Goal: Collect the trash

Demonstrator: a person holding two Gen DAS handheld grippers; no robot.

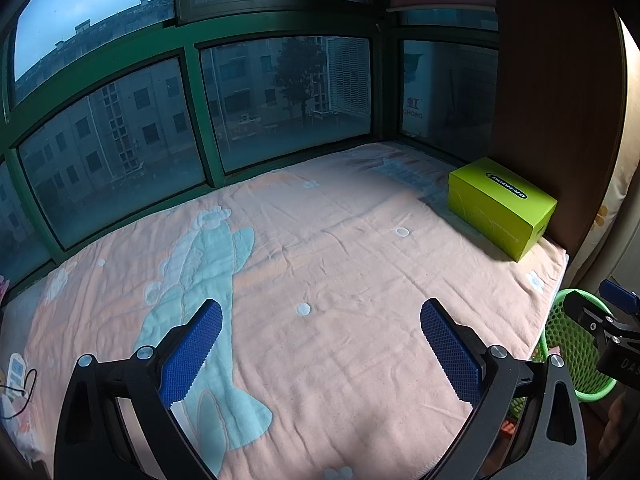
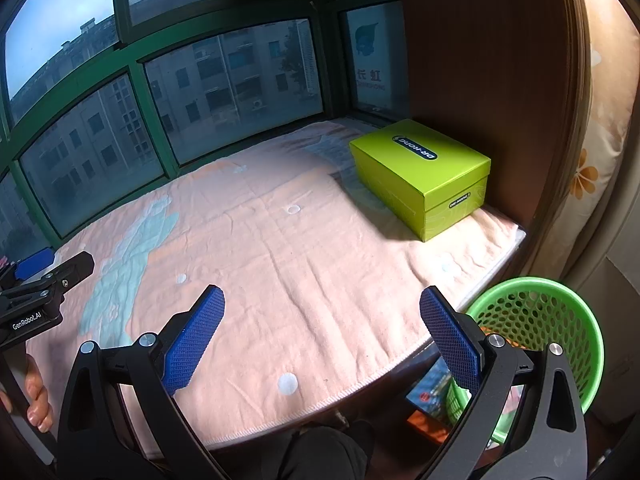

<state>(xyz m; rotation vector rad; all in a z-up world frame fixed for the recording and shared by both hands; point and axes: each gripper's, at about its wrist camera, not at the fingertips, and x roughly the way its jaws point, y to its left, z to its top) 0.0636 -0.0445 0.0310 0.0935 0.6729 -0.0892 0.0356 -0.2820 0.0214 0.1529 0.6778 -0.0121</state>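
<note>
The green perforated wastebasket (image 2: 560,320) stands on the floor at the lower right of the right wrist view, just beside the edge of the peach blanket (image 2: 300,264). Something orange and blue shows at its foot, too hidden to name. No loose trash shows on the blanket; the only object there is the lime-green shoebox (image 2: 424,172), at upper right against the brown wooden panel (image 2: 480,60).

The right gripper (image 2: 322,332) is spread wide and empty, and so is the left gripper (image 1: 320,340).

If the box counts as trash, a grasp across its narrow end looks safest, the jaws kept wide until they straddle it.

The left wrist view shows only a sliver of the basket (image 1: 568,336) but adds white clutter and a cord (image 1: 20,392) at lower left.
</note>
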